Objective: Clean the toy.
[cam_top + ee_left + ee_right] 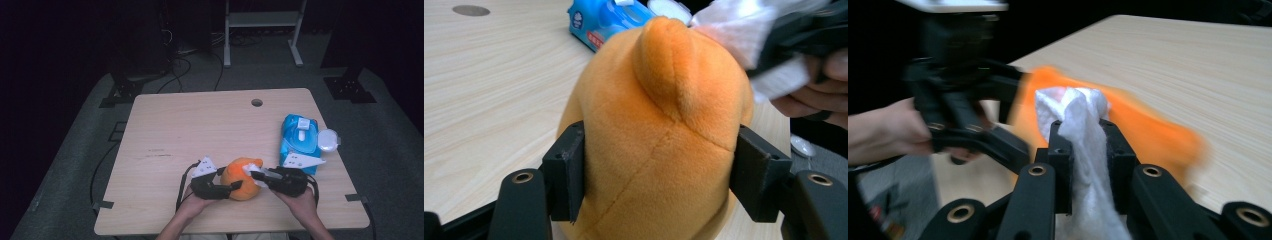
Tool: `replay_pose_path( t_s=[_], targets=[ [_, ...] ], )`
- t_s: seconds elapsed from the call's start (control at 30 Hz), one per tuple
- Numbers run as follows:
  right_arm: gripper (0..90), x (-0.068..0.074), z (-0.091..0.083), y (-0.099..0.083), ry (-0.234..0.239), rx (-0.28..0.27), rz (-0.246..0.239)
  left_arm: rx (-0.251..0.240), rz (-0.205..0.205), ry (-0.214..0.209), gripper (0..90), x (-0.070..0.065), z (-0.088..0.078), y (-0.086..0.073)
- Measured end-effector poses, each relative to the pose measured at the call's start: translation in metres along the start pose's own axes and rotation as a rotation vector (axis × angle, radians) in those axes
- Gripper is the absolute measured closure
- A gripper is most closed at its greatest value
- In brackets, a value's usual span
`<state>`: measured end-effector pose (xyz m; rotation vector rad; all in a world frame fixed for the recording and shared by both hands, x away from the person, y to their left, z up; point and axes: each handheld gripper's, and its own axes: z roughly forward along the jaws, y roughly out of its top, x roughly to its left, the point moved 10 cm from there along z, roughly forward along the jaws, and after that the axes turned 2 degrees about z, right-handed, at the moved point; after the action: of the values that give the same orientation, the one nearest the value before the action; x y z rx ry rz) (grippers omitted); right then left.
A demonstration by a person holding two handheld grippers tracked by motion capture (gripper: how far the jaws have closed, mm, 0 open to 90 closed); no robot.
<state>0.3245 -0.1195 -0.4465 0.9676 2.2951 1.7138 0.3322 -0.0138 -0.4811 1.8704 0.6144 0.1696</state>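
1. Nearest item, at the desk's near edge about midway along it: the orange plush toy [242,178]. My left jaws [237,186] stand part-closed with a pad pressing on each flank of it, so I judge it secured for the work.
2. My right jaws [256,175] are pinched nearly shut on a white wipe [1083,145]. The wipe's bunched end lies against the top of the plush toy, on the side toward my right hand [302,202].
3. Progress, as a judgement: a wipe is drawn and gripped, the toy is held, and wiping is at an early or middle point. I see no stain or damp patch on the plush, so I cannot tell how much surface is covered. Remaining: the rest of the toy, then setting wipe and toy down.
4. Farther off, toward the desk's right edge: a blue wipes pack [299,141], lying flat, its white flip lid [328,140] swung open beside it.
5. Writing: the pack carries a round logo and a red-and-white label in the left gripper view; neither is legible. No brand can be recorded.
6. Far edge: a round cable hole [257,102] in the desk [190,125].
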Motion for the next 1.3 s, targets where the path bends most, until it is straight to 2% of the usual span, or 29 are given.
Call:
replay_pose_path(
  t_s=[0.07, 0.1, 0.2, 0.23, 0.27, 0.33, 0.37, 0.4, 0.43, 0.47, 0.53, 0.57, 0.6, 0.63, 0.7, 0.77, 0.8, 0.9, 1.0, 1.03, 1.07, 1.1, 1.13, 1.17, 1.2, 1.27, 1.3],
  targets=[
    [77.4, 0.010, 0.004, 0.002, 0.012, 0.015, -0.048, 0.009, 0.029, 0.004, 33.0, -0.003, 0.001, -0.001],
    [77.4, 0.010, 0.004, 0.004, 0.010, 0.014, -0.052, 0.009, 0.035, 0.004, 33.0, -0.005, 0.001, -0.001],
    [77.3, -0.006, -0.002, 0.005, -0.020, -0.005, -0.006, 0.023, 0.091, -0.001, 32.6, -0.014, 0.003, -0.004],
    [77.1, -0.016, -0.005, 0.003, -0.049, -0.003, 0.016, 0.029, 0.112, -0.008, 31.3, -0.018, 0.004, -0.004],
    [77.1, -0.023, -0.007, 0.001, -0.056, 0.002, 0.041, 0.032, 0.131, -0.025, 28.8, -0.020, 0.004, -0.003],
    [77.3, -0.032, -0.011, -0.004, -0.075, 0.014, 0.065, 0.021, 0.125, -0.074, 23.4, -0.024, 0.003, -0.002],
    [77.6, -0.034, -0.012, -0.005, -0.088, 0.023, 0.059, 0.013, 0.125, -0.077, 21.7, -0.023, 0.002, 0.000],
    [77.7, -0.033, -0.013, -0.006, -0.079, 0.029, 0.062, 0.020, 0.132, -0.054, 18.7, -0.020, 0.003, -0.001],
    [77.7, -0.029, -0.013, -0.004, -0.039, 0.018, 0.083, 0.026, 0.139, -0.038, 16.6, -0.018, 0.005, -0.002],
    [77.6, -0.024, -0.012, -0.001, -0.014, 0.004, 0.081, 0.027, 0.134, -0.036, 15.6, -0.017, 0.007, -0.004],
    [77.6, -0.008, -0.007, 0.003, 0.045, -0.018, 0.066, 0.022, 0.148, -0.036, 18.4, -0.019, 0.010, -0.005],
    [77.6, 0.001, -0.004, 0.006, 0.070, -0.024, 0.050, 0.028, 0.178, -0.019, 24.0, -0.020, 0.009, -0.004],
    [77.6, 0.007, -0.002, 0.008, 0.062, -0.021, 0.020, 0.025, 0.210, 0.008, 29.7, -0.020, 0.008, -0.002],
    [77.6, 0.009, 0.000, 0.011, 0.050, -0.021, -0.001, 0.017, 0.223, 0.022, 34.5, -0.021, 0.006, 0.000],
    [77.5, 0.004, -0.002, 0.014, 0.039, -0.041, 0.014, -0.007, 0.227, 0.046, 37.8, -0.020, 0.002, 0.006],
    [77.5, -0.005, -0.005, 0.012, 0.003, -0.055, 0.037, -0.012, 0.271, 0.102, 38.1, -0.017, -0.002, 0.012],
    [77.5, -0.006, -0.005, 0.010, -0.004, -0.049, 0.036, -0.004, 0.309, 0.137, 38.1, -0.016, -0.004, 0.014],
    [77.5, -0.005, 0.002, 0.007, -0.015, -0.043, 0.042, 0.027, 0.341, 0.197, 38.3, -0.011, -0.003, 0.009],
    [77.4, -0.008, 0.004, 0.012, -0.056, -0.098, 0.040, 0.043, 0.342, 0.169, 36.8, -0.014, -0.002, 0.008],
    [77.4, -0.008, 0.005, 0.011, -0.052, -0.090, 0.036, 0.044, 0.334, 0.157, 34.9, -0.016, -0.001, 0.007],
    [77.4, -0.008, 0.006, 0.009, -0.047, -0.079, 0.032, 0.053, 0.325, 0.125, 32.3, -0.018, -0.001, 0.004],
    [77.4, -0.009, 0.007, 0.006, -0.044, -0.064, 0.030, 0.044, 0.293, 0.070, 28.0, -0.021, -0.002, 0.003],
    [77.4, -0.010, 0.007, 0.002, -0.034, -0.038, 0.041, 0.025, 0.262, 0.045, 25.4, -0.021, -0.004, 0.005],
    [77.4, -0.011, 0.007, 0.000, -0.023, -0.019, 0.048, -0.013, 0.209, 0.015, 24.4, -0.019, -0.009, 0.008],
    [77.4, -0.013, 0.004, -0.004, -0.016, 0.004, 0.055, -0.033, 0.176, 0.008, 23.3, -0.016, -0.012, 0.011],
    [77.5, -0.013, 0.000, -0.010, -0.006, 0.045, 0.064, -0.024, 0.172, 0.030, 22.2, -0.011, -0.012, 0.010],
    [77.5, -0.012, -0.003, -0.012, -0.006, 0.064, 0.062, -0.014, 0.163, 0.026, 23.7, -0.011, -0.011, 0.008]
  ],
)
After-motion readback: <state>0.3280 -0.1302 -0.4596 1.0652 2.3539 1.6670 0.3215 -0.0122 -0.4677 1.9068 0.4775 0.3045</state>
